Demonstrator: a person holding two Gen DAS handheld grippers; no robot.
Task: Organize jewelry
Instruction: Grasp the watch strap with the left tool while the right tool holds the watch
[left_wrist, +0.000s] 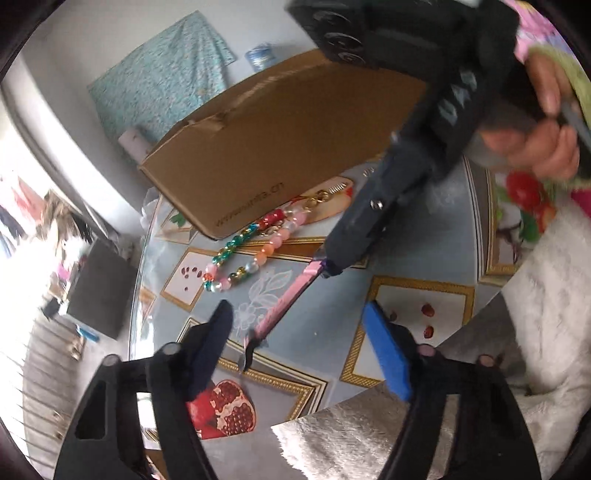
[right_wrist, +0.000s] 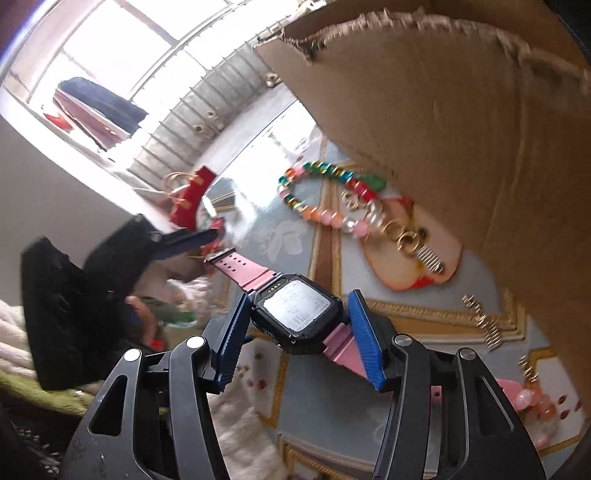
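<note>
A watch with a black square case (right_wrist: 297, 312) and pink strap is held between the blue pads of my right gripper (right_wrist: 295, 325), above the table. In the left wrist view the right gripper (left_wrist: 330, 264) comes in from the upper right, with the pink strap (left_wrist: 284, 308) hanging down from it. My left gripper (left_wrist: 301, 332) is open and empty, its fingers on either side of the strap's lower end without touching it. A colourful bead bracelet (left_wrist: 245, 251) with a gold clasp lies on the table beside a cardboard box (left_wrist: 280, 140); it also shows in the right wrist view (right_wrist: 332, 199).
The round glass table (left_wrist: 417, 295) has a fruit-patterned cloth under it. The cardboard box (right_wrist: 461, 129) fills the far side. A gold hair clip (right_wrist: 482, 321) and pink beads (right_wrist: 532, 402) lie near the box. White fluffy fabric (left_wrist: 535, 332) borders the table's right edge.
</note>
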